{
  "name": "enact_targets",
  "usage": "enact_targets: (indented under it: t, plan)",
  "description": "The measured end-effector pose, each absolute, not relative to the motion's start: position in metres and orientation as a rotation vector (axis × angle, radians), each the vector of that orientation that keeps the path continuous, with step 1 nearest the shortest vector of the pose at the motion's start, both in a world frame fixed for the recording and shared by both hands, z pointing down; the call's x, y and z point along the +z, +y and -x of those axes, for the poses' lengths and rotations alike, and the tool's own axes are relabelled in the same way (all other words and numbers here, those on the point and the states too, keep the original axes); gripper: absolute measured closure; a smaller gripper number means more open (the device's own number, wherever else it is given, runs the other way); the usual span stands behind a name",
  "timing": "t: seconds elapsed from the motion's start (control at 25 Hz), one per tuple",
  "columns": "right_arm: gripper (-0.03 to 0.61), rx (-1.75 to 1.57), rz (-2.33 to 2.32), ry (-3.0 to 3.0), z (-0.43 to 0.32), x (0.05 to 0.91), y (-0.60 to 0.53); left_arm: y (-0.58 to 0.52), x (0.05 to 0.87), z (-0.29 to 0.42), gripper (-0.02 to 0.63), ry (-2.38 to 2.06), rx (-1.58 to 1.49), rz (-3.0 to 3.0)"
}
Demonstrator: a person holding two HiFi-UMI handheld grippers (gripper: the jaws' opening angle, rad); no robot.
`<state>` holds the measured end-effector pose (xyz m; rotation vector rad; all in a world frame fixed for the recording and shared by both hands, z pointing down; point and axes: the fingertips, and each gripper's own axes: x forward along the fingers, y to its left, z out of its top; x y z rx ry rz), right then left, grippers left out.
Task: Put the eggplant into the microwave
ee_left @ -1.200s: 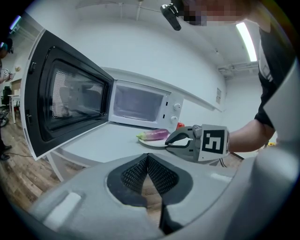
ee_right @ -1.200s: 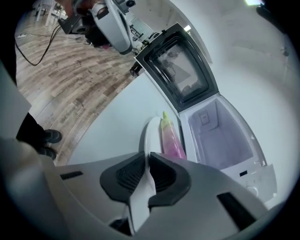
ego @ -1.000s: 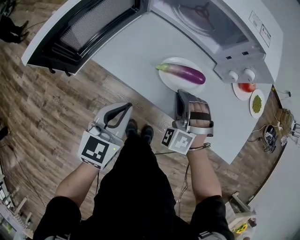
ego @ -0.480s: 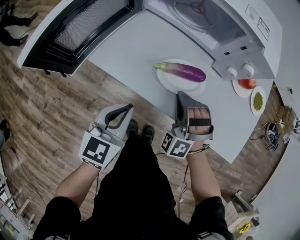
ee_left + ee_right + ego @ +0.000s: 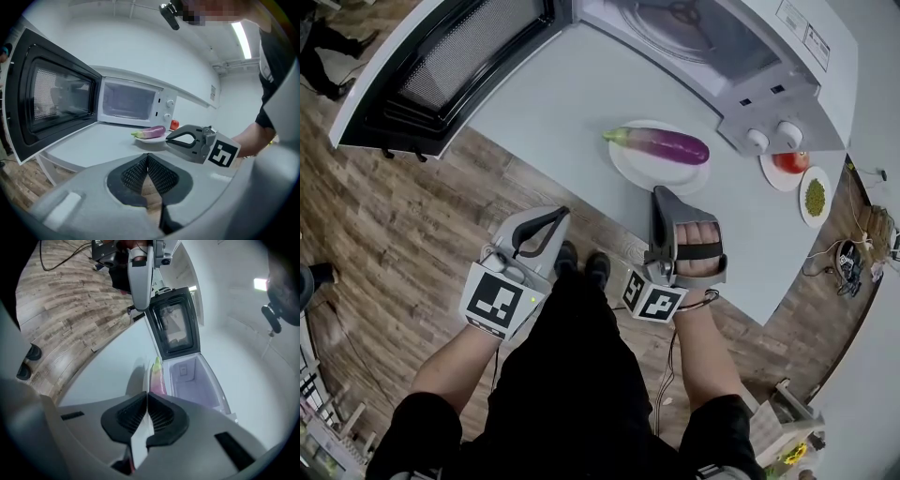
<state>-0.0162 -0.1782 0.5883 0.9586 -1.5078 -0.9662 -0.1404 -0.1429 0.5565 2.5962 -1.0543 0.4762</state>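
Standing at the near edge of the tabletop [image 5: 562,103], the person holds both grippers low. The microwave [image 5: 787,89] carries printed stickers [image 5: 807,36] on its top, too small to read. The marker cubes [image 5: 495,302] show only black-and-white squares.

The left gripper [image 5: 553,217] has its jaws pressed together on nothing. The right gripper [image 5: 660,195] has jaws that have just been closing. They meet at the tips with nothing between them.

The eggplant [image 5: 661,143] lies on a white plate [image 5: 628,166] at twelve o'clock from the right gripper, apart from it, before the open cavity. The door [image 5: 441,66] hangs wide at ten o'clock. A tomato [image 5: 790,161] sits at three o'clock of the eggplant.
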Motion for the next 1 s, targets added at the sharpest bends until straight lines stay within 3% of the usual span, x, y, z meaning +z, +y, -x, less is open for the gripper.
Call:
enact_targets:
  t: [1.0]
  plan:
    - [0.555, -1.136, -1.053, -1.491, 0.05, 0.462, -0.201, -0.17, 0.455, 0.148, 0.604, -1.083, 0.392, -2.734]
